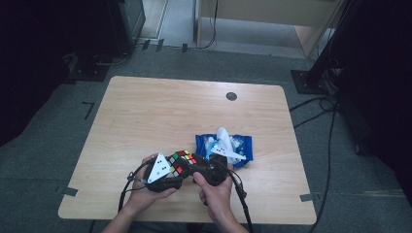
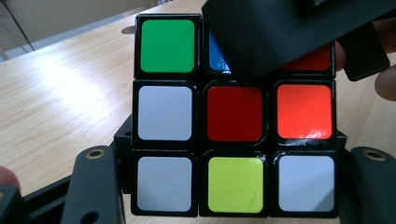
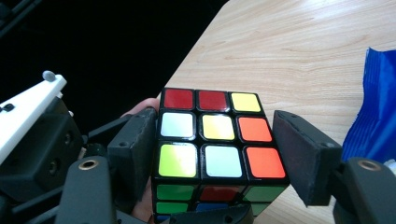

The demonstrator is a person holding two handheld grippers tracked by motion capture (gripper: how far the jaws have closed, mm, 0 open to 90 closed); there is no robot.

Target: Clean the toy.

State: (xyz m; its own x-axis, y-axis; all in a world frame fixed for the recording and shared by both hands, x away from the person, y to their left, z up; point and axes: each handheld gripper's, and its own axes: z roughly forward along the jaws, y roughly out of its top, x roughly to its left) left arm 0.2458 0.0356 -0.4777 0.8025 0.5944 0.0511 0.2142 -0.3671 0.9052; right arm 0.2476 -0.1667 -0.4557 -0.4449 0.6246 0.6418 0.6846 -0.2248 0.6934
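Stood on grey carpet: light wooden table, well beyond the claws pale wooden furniture, black cables trailing right.

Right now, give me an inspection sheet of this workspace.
Surface: light wooden table, with a round grey cable port near the far edge.
Job's things: scrambled multicoloured puzzle cube, held above the near edge.
Clutter: blue plastic packet with white contents, right of the cube.
Grippers: left gripper shut on the cube; right gripper has a jaw on each side of the cube, with a gap showing at one jaw.
Cables: black cable trailing off the near edge; more on the floor at right.
Surroundings: grey carpet, dark stands, pale furniture beyond.
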